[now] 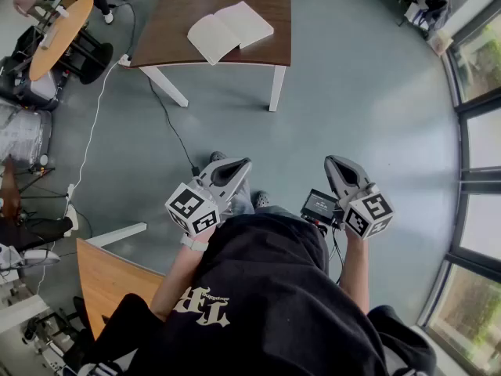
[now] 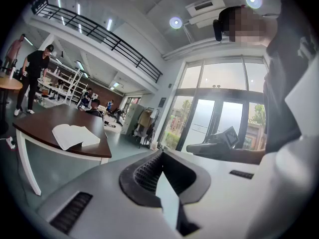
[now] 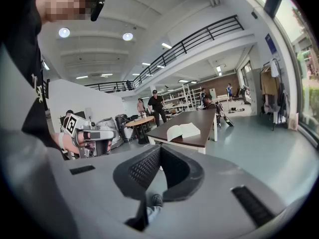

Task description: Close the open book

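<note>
Two grey hand-held grippers, the left gripper [image 1: 237, 164] and the right gripper [image 1: 337, 163], hang side by side before the person's waist. Each has its fingers [image 2: 145, 174] pressed together on nothing, seemingly because the approach is not yet begun. Well ahead of both fingertips, far out of reach, the white open book [image 1: 229, 31] lies flat on the dark brown wooden desk [image 1: 176, 14], its blank pages spread upward, close to the edge nearest the fingers

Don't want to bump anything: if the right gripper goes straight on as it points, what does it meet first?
The right gripper has only open floor just ahead; then probably the brown table carrying the open book. Depth is unclear.
</note>
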Available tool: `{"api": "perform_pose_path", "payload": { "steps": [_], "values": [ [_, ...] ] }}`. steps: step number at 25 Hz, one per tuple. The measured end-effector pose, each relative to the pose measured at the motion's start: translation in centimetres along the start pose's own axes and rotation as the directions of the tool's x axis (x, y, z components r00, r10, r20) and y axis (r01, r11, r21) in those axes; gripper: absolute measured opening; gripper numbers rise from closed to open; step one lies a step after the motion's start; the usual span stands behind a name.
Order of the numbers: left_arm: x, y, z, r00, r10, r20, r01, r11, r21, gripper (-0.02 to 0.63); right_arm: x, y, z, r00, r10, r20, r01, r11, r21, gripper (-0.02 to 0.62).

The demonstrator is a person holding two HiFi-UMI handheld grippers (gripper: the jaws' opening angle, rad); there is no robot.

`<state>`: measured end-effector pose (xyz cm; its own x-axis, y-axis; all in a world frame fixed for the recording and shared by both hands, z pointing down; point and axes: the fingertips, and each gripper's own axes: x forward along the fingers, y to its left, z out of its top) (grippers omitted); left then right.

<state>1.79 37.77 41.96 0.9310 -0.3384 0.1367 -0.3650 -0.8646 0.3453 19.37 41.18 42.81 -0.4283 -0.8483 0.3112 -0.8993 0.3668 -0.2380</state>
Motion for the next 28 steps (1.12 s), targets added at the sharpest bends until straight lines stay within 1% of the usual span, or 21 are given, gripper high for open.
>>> {"api": "perform_pose_path", "payload": {
  "steps": [17, 28],
  "values": [
    [2.0, 1.1, 0.1, 1.0, 0.002, -0.019, -0.003, 1.0, -0.013, 0.006, 1.1, -2.0, 0.1, 1.0, 0.005, -0.017, -0.004, 1.0, 0.016, -0.011],
    [2.9, 1.2, -0.3, 0.998, -0.019, -0.061, 0.018, 1.0, -0.019, 0.006, 1.2, -2.7, -0.6, 1.0, -0.011, -0.019, 0.012, 0.999, 0.046, -0.012]
  ]
}}
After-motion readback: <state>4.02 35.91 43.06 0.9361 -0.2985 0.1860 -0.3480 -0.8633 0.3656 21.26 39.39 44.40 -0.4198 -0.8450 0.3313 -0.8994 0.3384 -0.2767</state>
